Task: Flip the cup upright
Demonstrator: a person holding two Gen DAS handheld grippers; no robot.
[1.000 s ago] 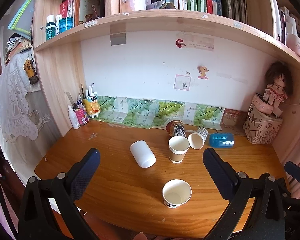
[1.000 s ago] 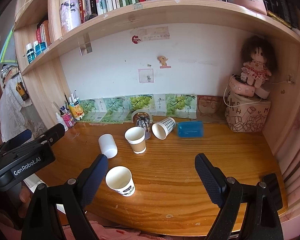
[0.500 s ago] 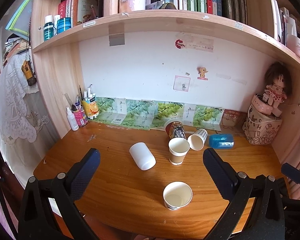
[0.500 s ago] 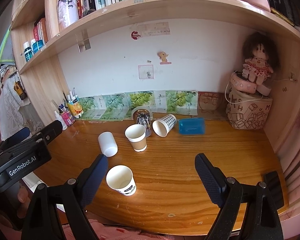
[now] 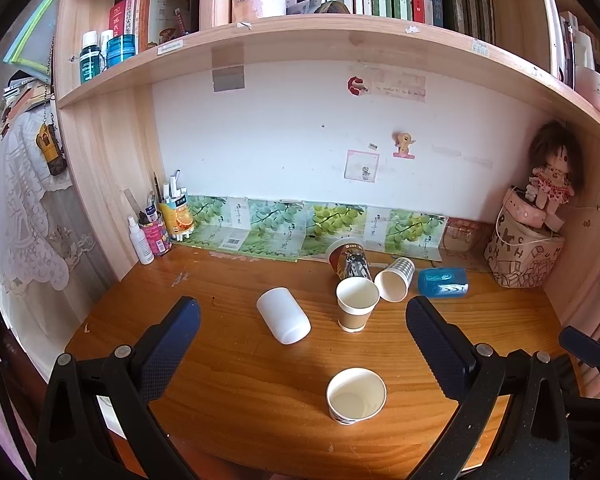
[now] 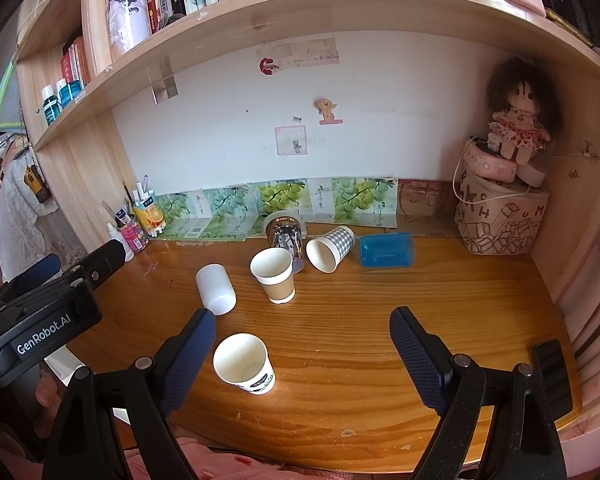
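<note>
Your left gripper point(image 5: 302, 328) and right gripper point(image 6: 302, 338) both hang wide apart and hold nothing above the desk point(image 5: 228, 364). Straight ahead of the left one, a white cup point(image 5: 283, 315) lies on its side. Two paper cups point(image 6: 274, 276) stand upright; beyond them, a checked cup point(image 6: 332, 248) and a blue cup point(image 6: 386, 250) lie tipped over.

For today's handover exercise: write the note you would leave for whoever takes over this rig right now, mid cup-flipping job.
Left gripper: open, empty, above the desk.
Right gripper: same.
Upright: white paper cup near the front, brown-sleeved cup mid-desk.
On their sides: white plastic cup, checkered cup, blue cup, printed cup.
Left: stand those four up.
</note>
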